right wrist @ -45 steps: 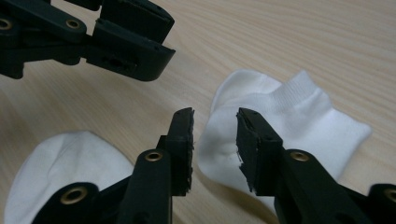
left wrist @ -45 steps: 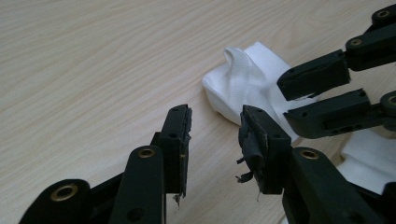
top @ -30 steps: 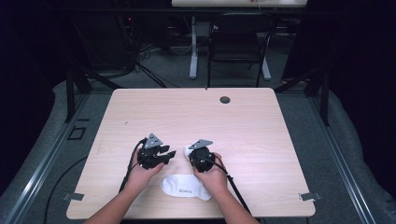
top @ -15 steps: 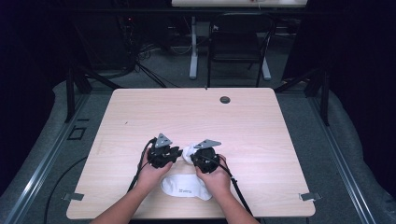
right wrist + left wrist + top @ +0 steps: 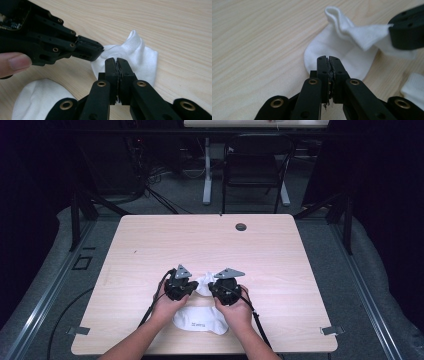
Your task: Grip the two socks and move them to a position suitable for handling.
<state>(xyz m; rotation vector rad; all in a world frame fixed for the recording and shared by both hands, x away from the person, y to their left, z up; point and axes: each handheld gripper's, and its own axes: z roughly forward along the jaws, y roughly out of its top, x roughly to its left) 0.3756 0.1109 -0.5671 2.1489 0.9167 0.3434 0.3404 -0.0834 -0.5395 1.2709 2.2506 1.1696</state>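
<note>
Both hands moved inward since earlier frame; sock's (image 5: 202, 284) cuff now lifted btw grippers. Left gripper (image 5: 328, 58) jaws just closed, pinching cuff edge; right gripper (image 5: 116, 59) clamped on opposite edge, prob. to open or fold cuff. 2nd sock (image 5: 197, 322) under wrists.

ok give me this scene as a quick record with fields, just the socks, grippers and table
surface: wooden table
items: white sock, cuff raised off the table; second white sock flat near the front edge
left gripper: jaws just closed on the raised sock's edge
right gripper: shut on the same sock's fabric
other: dark round grommet at the far side
</note>
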